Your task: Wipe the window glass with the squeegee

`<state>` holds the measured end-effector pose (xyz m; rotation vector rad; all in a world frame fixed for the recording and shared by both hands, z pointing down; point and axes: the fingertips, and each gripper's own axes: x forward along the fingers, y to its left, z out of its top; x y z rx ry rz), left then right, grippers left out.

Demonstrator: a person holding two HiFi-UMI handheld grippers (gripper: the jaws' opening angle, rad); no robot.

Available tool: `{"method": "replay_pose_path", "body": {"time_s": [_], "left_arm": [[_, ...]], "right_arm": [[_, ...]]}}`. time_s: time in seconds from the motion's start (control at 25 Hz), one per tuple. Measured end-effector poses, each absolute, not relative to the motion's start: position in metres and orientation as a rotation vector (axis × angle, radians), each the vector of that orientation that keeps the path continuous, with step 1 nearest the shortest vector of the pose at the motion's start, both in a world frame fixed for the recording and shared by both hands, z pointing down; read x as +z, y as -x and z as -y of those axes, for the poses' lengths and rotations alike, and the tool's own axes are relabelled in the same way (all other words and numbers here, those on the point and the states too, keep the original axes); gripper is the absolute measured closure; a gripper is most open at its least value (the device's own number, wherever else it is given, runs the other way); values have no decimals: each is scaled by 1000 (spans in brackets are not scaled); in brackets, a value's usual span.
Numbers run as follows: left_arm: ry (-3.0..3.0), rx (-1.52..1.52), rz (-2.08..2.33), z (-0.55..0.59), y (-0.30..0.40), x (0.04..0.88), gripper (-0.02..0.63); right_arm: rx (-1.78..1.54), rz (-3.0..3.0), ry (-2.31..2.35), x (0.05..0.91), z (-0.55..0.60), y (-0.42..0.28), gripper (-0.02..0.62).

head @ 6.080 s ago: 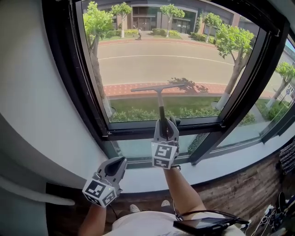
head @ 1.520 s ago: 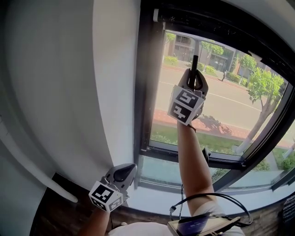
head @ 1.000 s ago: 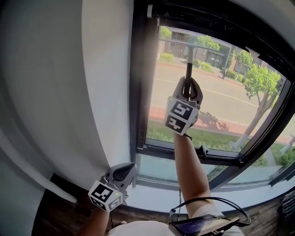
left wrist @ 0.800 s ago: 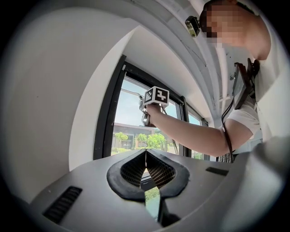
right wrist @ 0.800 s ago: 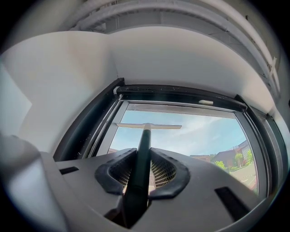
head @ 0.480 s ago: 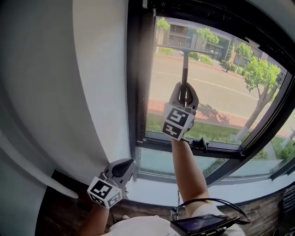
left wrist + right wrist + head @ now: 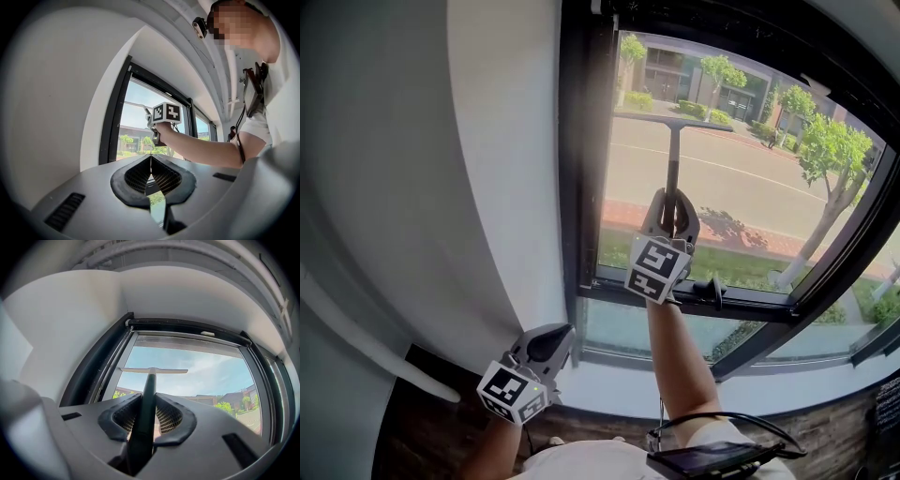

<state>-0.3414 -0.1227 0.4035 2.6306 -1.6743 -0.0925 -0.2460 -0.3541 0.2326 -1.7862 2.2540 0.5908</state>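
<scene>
The right gripper (image 7: 671, 208), jaws clamped on the squeegee (image 7: 673, 141) handle, has slid a little lower down the window glass (image 7: 759, 187) than half a second ago, blade level near the pane's upper left. The left gripper (image 7: 549, 339) stays low beside the wall (image 7: 487, 187), jaws pressed together, empty.

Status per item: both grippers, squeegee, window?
right gripper: shut on the squeegee handle, held up at the glass.
left gripper: shut, empty, low beside the sill.
squeegee: upright, blade on top and level, at the pane's upper left.
window: looks closed.
</scene>
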Motion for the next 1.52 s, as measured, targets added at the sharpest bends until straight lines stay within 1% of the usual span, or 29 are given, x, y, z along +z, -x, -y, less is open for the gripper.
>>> {"method": "replay_pose_path", "body": {"time_s": [0.56, 1.52], "left_arm": [[-2631, -77, 1654, 124, 338, 409, 589], [-2626, -71, 1625, 129, 331, 417, 589]], "right_arm": [[556, -2311, 1814, 276, 348, 244, 497], [456, -2469, 1878, 378, 338, 241, 497]]}}
